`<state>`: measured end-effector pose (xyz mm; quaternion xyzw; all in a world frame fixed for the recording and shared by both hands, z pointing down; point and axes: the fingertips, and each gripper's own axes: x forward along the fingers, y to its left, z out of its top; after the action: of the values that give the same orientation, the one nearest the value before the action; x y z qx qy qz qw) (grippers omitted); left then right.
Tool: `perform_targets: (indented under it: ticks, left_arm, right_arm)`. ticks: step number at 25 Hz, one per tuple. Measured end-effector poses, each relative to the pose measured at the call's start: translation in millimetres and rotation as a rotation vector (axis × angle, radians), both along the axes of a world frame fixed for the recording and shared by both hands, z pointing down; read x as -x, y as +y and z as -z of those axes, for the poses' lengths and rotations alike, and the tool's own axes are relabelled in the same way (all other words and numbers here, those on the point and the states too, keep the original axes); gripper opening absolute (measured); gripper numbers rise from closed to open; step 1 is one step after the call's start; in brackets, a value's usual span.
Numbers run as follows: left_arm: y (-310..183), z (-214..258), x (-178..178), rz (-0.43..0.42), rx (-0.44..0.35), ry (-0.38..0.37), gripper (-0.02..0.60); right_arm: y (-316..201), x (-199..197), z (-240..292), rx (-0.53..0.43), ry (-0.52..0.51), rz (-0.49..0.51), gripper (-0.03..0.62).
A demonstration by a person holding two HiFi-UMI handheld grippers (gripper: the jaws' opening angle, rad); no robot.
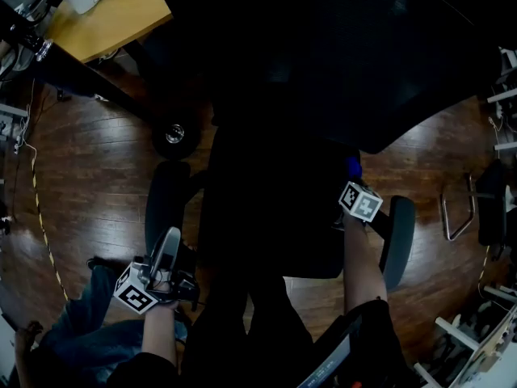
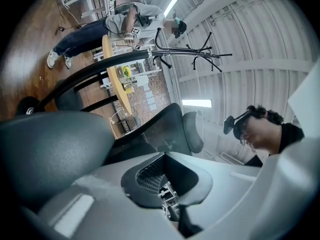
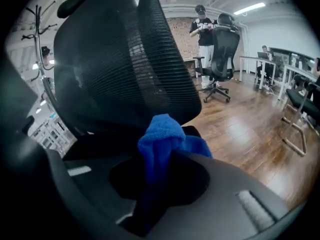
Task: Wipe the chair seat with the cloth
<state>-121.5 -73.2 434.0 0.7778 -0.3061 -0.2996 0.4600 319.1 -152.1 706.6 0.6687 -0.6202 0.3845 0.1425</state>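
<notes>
Right tool (image 3: 157, 181) grips the blue cloth (image 3: 162, 136), bunched lengthwise along its jaws, at the chair seat's (image 1: 266, 225) right edge. The mesh backrest (image 3: 125, 59) is close ahead, with open floor (image 3: 250, 129) rightward. Left tool (image 1: 168, 249), jaws together and empty, is beside the left armrest (image 1: 164, 196).

Head view dim, chair seat (image 1: 275, 208) nearly black; ceiling strip lights (image 2: 196, 103) glare; fisheye edges vignetted; near parts blurred.
</notes>
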Motion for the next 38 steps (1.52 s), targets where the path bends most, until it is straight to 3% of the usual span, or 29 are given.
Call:
perform_targets:
  ticks: [2,7,14,17,22,25,30,35,38]
  left_arm:
    - [-1.3,-2.7,3.3,0.004,0.004,0.005,0.0]
    - [1.4,2.6,7.4,0.027,-0.021,0.022,0.0]
    - [11.6,9.4,20.4,0.049,-0.05,0.022,0.0]
    - [16.0,8.9,22.7,0.053,-0.058,0.028,0.0]
    - [23.6,8.9,27.2,0.051,-0.06,0.032,0.0]
    - [26.1,15.5,30.5,0.032,-0.088,0.05,0.0]
    - [25.2,12.9,18.9,-0.012,-0.079,0.062,0.001]
    - [17.7,14.3,7.0,-0.032,-0.081,0.061,0.0]
    - [12.3,16.6,8.4,-0.03,-0.081,0.107,0.0]
  right_arm:
    - [-9.5,36.8,8.0,-0.065,-0.073,0.03,0.06]
    - [-32.0,189.5,26.8,-0.116,-0.215,0.275,0.06]
    - [-31.1,357.7,20.2,-0.065,-0.328,0.507,0.06]
    - [-20.5,388.2,-9.9,0.007,-0.28,0.562,0.06]
    - [-15.9,378.7,-17.3,-0.001,-0.197,0.566,0.06]
    - [-10.3,349.7,-21.9,0.01,-0.191,0.498,0.06]
    - [6.4,256.7,-37.6,0.039,-0.116,0.357,0.06]
    - [30.1,137.4,-35.1,0.06,-0.057,0.184,0.06]
    - [53.0,72.5,-30.4,0.08,-0.036,0.073,0.06]
